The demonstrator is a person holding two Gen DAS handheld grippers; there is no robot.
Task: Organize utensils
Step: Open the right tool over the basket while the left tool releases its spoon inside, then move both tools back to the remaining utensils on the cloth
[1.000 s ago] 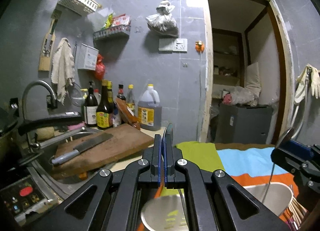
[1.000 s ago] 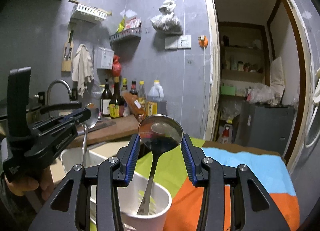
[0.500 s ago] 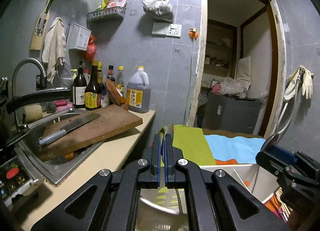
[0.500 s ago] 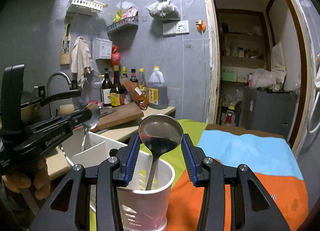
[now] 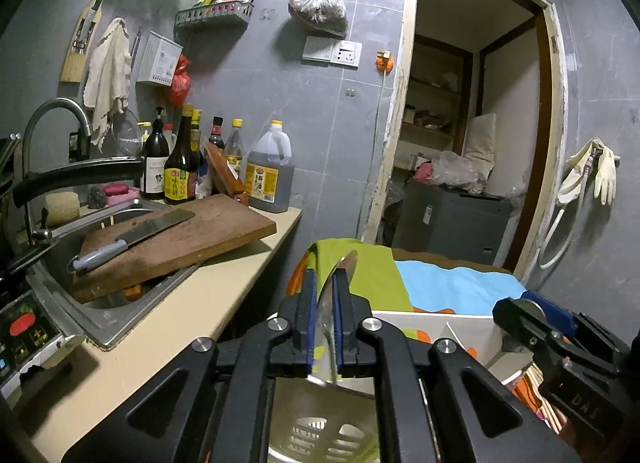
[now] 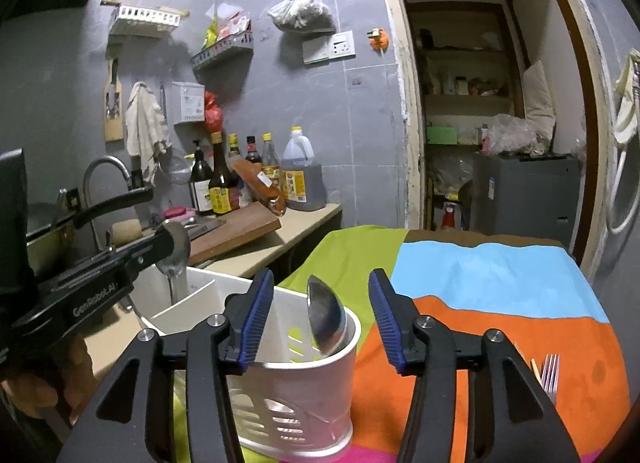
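Two steel spoons, light, stiff, slick: one (image 5: 334,315) clamped by its bowl in left tool (image 5: 323,319) over caddy (image 6: 312,383), other (image 6: 326,319) standing loose inside between right tool's (image 6: 316,319) parted jaws; best gripped across bowl edges.

Right claw (image 6: 322,313) opened, released spoon (image 6: 326,321) now leaning in white caddy (image 6: 304,395)

Left gripper (image 6: 172,247) side, at 9 o'clock in the right wrist view: read "GenRobot.AI".
Right gripper (image 5: 516,327) body, at 4 o'clock in the left wrist view: read "DAS".
Bottle labels: were illegible.
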